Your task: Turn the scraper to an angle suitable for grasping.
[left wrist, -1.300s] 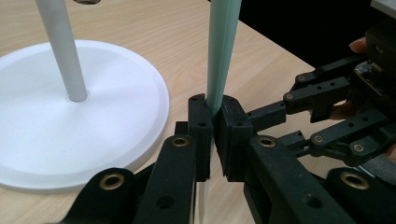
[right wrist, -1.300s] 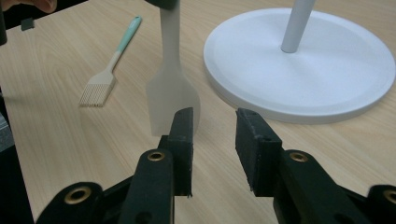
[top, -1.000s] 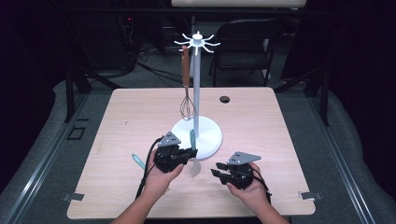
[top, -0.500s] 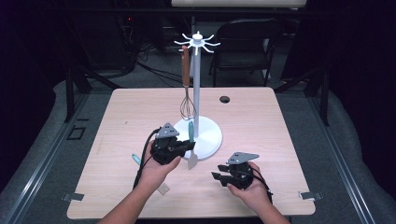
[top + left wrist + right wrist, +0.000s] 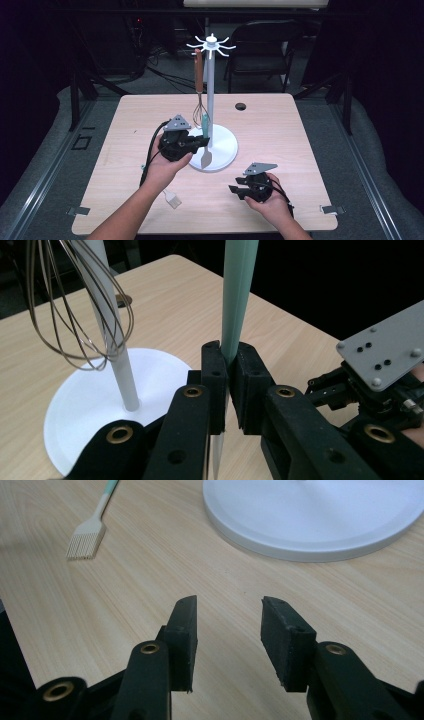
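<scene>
A spatula [image 5: 205, 142] with a mint-green handle and a pale blade hangs upright, blade down, clamped at mid-handle in the left gripper [image 5: 200, 143], whose jaws are closed tight on it. It is held above the near rim of the round white base of a utensil stand [image 5: 224, 146], just beside the stand's white pole. In the left gripper view the green handle [image 5: 236, 300] rises straight up from between the two black jaws.

A wire whisk [image 5: 198, 107] with a brown wooden handle hangs from one of the hooks at the top of the stand, on the pole's left.

The right gripper [image 5: 239, 189] rests low over the wooden table [image 5: 300, 130], near the front edge and right of the stand. Its jaws have just been opening and stand apart with nothing between them.

A small pastry brush [image 5: 86, 539] with a green handle lies flat on the table near the person's left forearm.
</scene>
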Available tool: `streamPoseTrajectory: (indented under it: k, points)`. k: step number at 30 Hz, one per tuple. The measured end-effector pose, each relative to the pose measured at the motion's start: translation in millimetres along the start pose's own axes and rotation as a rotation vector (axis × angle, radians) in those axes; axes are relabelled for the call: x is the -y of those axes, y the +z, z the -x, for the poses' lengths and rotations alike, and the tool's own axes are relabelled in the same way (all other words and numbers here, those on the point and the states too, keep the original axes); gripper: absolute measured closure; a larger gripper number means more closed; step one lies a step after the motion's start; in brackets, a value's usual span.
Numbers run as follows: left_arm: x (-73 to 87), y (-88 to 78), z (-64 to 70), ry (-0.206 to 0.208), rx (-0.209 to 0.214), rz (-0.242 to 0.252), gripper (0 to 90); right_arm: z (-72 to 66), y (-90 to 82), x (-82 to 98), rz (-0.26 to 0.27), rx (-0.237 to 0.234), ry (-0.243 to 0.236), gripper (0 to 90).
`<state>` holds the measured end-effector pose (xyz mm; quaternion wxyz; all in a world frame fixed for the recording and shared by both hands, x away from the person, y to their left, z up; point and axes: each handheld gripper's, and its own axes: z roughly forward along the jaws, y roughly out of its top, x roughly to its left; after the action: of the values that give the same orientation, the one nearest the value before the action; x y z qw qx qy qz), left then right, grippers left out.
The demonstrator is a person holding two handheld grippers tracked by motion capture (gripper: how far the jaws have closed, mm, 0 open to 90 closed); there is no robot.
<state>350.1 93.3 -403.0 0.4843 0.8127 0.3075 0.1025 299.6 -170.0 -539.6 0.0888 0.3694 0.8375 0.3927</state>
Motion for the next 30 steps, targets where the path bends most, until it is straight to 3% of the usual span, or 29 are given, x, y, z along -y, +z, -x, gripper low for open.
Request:
streamPoseTrajectory:
  k: [14,21,30]
  points:
    - [-50.0,-14.4,-1.2,0.052,0.018,0.008,84.8,2.7,0.1,0.9,-0.006,0.003,0.006,57.0]
    - [-78.3,-19.3,-5.1,0.062,0.074,0.039,84.8,4.4,0.1,1.5,-0.005,0.008,0.017,56.9]
    - [-110.4,-23.5,-9.1,0.058,0.066,0.054,84.8,3.9,-1.8,0.6,-0.020,0.013,0.002,56.5]
